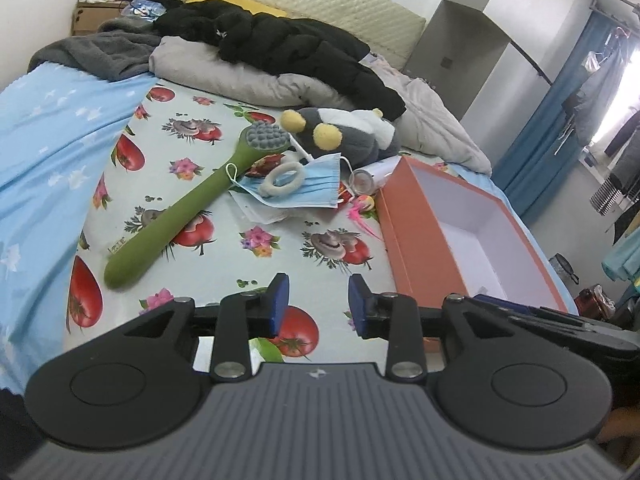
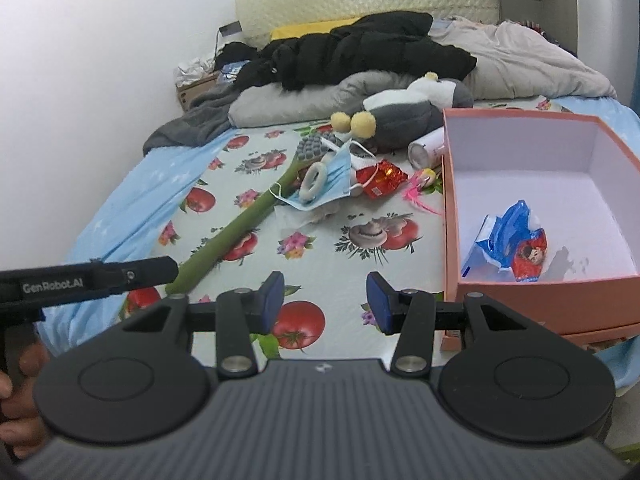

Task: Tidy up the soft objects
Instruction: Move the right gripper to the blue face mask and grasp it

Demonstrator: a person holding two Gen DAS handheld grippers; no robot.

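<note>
A home bedroom: a bed with a tomato-printed sheet (image 1: 224, 208), cream quilted headboard (image 1: 304, 0), rumpled grey duvet (image 1: 248, 76), blue curtains (image 1: 560, 128).

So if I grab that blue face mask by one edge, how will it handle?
Probably floppy: the mask lies crumpled and draped over the clutter. Likely very light, being thin pleated fabric. A white ring rests on it and an ear loop crosses the green massager, so lifting may drag or spill those.
</note>
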